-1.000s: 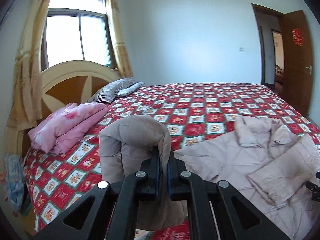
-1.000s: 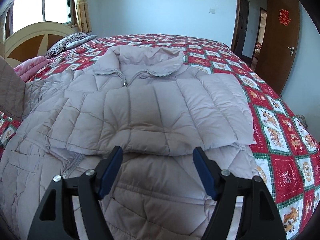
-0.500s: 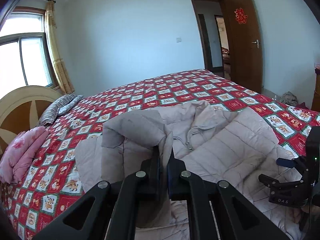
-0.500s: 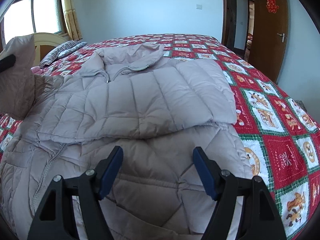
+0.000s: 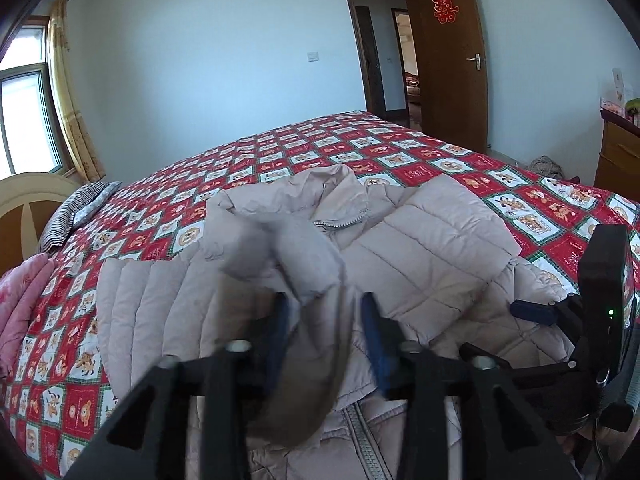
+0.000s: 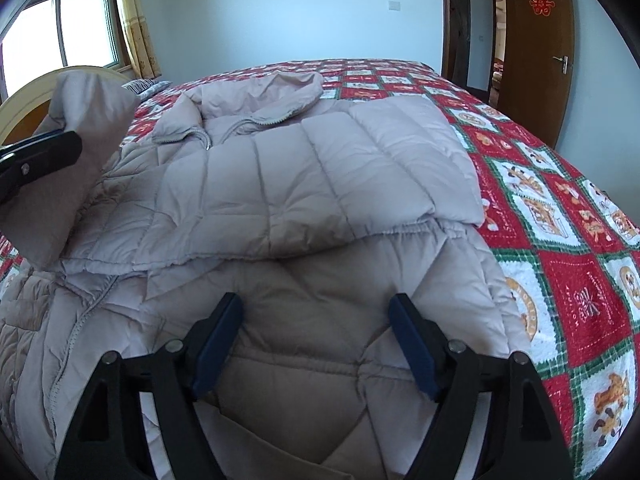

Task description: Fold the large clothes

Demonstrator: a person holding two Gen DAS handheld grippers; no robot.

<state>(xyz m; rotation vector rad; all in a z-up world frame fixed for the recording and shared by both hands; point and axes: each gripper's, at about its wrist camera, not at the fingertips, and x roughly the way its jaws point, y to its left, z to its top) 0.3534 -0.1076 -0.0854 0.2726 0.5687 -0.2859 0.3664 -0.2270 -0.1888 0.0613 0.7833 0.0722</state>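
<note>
Left gripper (image 5: 326, 336): jaws opening, blue pads apart. A blurred fold of sleeve (image 5: 308, 280) hangs between them; whether either pad touches the cloth cannot be told from the blur. In the right wrist view this same gripper shows at the left edge, its black finger lying against the raised sleeve.

Right gripper (image 6: 316, 340): jaws opening slightly, spread wide, nothing between the pads. It hovers over the lower front of the jacket, pointing down at it.

Jacket (image 6: 312, 184): large, beige, quilted and padded. It lies spread flat on the bed directly ahead of both grippers, collar (image 6: 276, 96) at the far end, zipper (image 6: 80, 320) running toward the near left of the right gripper. One sleeve is folded across the chest, its cuff edge lying just ahead of the right gripper's pads. The other sleeve is lifted at the left gripper.

Bedspread (image 6: 560, 240): red, white and green squares, under the jacket and showing to the right of and beyond it.

Striped pillow (image 5: 76, 212): far left of the left gripper, near the headboard (image 5: 24, 216).

Pink blanket (image 5: 20, 300): folded, at the left edge, nearer than the pillow.

Window (image 6: 80, 28) with yellow curtain (image 6: 136, 32): beyond the headboard.

Brown door (image 5: 452, 64): open, far right, a red paper ornament (image 5: 445, 8) on it.
</note>
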